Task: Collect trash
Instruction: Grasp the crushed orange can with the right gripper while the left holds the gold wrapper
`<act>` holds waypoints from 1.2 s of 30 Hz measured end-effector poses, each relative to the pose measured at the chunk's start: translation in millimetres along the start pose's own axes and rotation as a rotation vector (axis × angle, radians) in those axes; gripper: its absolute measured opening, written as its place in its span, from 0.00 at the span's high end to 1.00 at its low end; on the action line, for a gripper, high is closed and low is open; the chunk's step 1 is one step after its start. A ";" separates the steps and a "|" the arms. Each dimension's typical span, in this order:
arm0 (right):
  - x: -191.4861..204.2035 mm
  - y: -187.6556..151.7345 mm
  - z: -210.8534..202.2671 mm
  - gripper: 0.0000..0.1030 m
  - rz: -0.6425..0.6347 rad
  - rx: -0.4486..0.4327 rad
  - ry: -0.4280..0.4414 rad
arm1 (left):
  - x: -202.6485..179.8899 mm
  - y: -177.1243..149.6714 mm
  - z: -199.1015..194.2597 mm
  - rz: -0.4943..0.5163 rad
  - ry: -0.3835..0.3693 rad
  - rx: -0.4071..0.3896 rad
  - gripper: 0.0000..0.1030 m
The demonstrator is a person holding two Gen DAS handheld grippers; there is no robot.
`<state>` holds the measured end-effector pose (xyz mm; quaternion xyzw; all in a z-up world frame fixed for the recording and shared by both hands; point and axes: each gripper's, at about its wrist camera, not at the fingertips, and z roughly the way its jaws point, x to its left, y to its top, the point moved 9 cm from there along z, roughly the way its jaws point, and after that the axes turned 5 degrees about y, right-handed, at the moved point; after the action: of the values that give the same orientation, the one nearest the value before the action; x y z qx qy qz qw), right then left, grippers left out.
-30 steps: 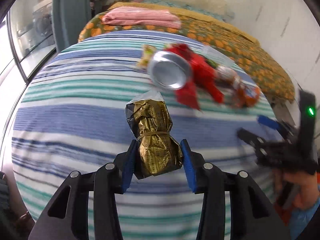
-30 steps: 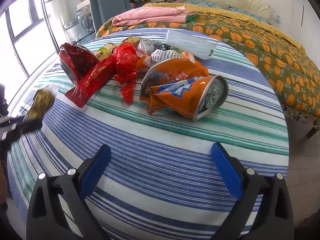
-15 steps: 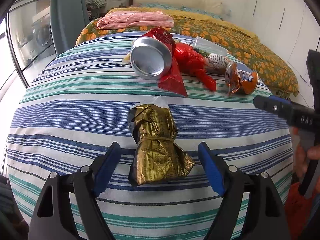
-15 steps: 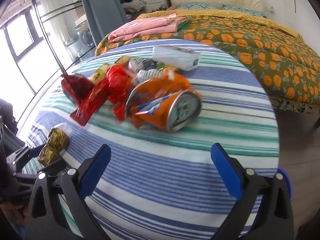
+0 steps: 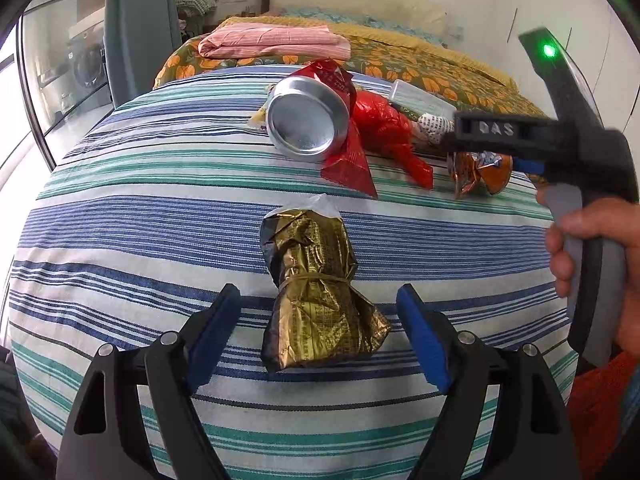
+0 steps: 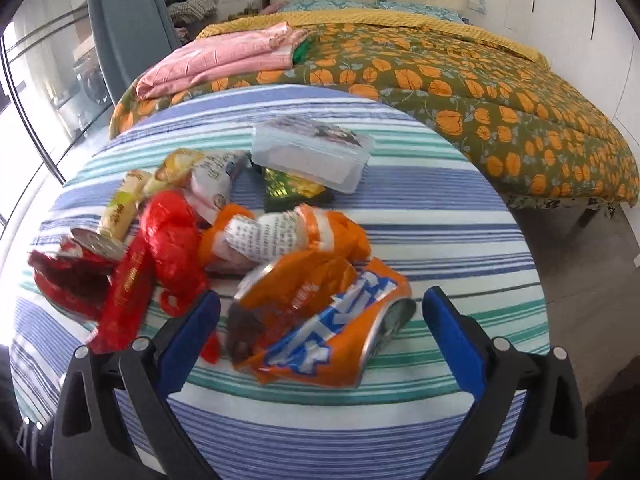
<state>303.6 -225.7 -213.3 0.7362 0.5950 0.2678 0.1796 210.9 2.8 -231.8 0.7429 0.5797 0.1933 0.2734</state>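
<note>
A gold foil packet (image 5: 316, 288), tied with a band, lies on the striped tablecloth (image 5: 140, 216). My left gripper (image 5: 320, 332) is open, its blue pads either side of the packet's near end without touching. My right gripper (image 6: 320, 330) is open, straddling a crushed orange can (image 6: 332, 336) in the trash pile. The pile holds red wrappers (image 6: 168, 248), a red can (image 6: 80, 264), an orange packet (image 6: 288, 236) and a clear plastic box (image 6: 312, 156). The right gripper's body also shows in the left wrist view (image 5: 560, 148).
A bed with an orange-flowered quilt (image 6: 480, 92) and folded pink cloth (image 6: 216, 60) stands behind the table. A grey curtain (image 6: 128, 20) and glass doors are at the left. The floor (image 6: 592, 264) lies right of the table's edge.
My left gripper has opened and let go of the gold packet, which now lies on the cloth. My right gripper has moved forward to straddle the orange can.
</note>
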 end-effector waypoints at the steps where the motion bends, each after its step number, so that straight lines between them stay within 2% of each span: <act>1: -3.8 -3.3 -2.8 0.07 0.000 -0.002 0.023 | 0.2 0.0 -0.2 -0.002 -0.002 -0.001 0.23; 3: -10.9 -10.2 -14.5 0.08 -0.030 -0.011 0.075 | 0.3 0.2 -0.3 -0.003 -0.003 -0.002 0.23; 8: -27.0 -28.8 -34.8 0.09 -0.139 0.016 0.112 | -0.7 -0.7 -0.5 0.002 0.004 -0.001 0.23; 10: -35.6 -34.2 -37.8 0.09 -0.160 0.024 0.099 | -1.0 -0.6 -0.5 0.002 0.005 -0.001 0.23; 23: -65.2 -67.8 -51.4 0.09 -0.110 0.103 0.190 | -1.8 -2.2 -0.3 0.013 0.001 0.005 0.18; 29: -66.1 -64.7 -60.8 0.07 -0.120 0.079 0.280 | -5.0 -1.4 -0.2 0.016 -0.060 0.015 0.09; 32: -65.4 -55.5 -56.2 0.07 -0.119 0.071 0.325 | -5.7 -0.2 0.3 0.014 -0.074 0.020 0.09; 36: -60.8 -47.9 -41.8 0.07 -0.089 0.106 0.397 | -4.1 2.9 0.3 -0.022 -0.091 0.030 0.10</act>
<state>231.8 -276.2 -219.1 0.6506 0.6637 0.3677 0.0315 212.2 -1.7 -230.1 0.7485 0.5775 0.1477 0.2906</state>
